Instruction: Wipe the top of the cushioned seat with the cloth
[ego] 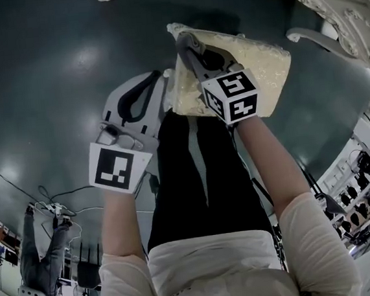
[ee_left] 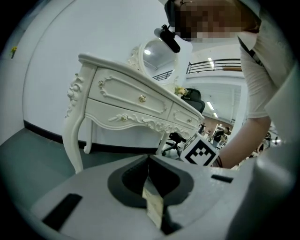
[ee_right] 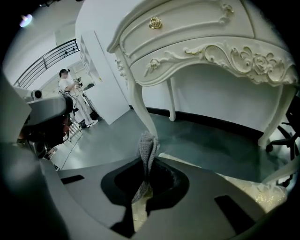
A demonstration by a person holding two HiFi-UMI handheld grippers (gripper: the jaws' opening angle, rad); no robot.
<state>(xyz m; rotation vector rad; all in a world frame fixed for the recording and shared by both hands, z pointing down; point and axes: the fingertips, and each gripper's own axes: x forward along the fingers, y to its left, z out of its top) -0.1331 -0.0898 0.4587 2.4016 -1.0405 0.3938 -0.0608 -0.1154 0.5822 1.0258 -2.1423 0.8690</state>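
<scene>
Seat (ego: 265, 71): pale cream, fine brocade texture. Cloth (ee_right: 146, 150): grey, knitted weave. Left gripper (ee_left: 150, 186) and right gripper (ee_right: 143, 187): light grey with black hollows; the marker cube (ego: 232, 97) on each: black-and-white squares. Floor (ego: 47, 73): dark teal-green. Desk (ee_left: 126, 101): white, carved scrollwork, gold knobs (ee_right: 155, 22). Trousers (ego: 182, 183): black, grey stripe.

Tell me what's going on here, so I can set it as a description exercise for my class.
A person stands over a cream cushioned seat with a gripper in each hand. The right gripper has its jaws shut on a grey cloth and is held over the seat's top. Whether the cloth touches the seat cannot be told. The left gripper, jaws together, is beside the seat's edge. An ornate white dressing table stands close by.
</scene>
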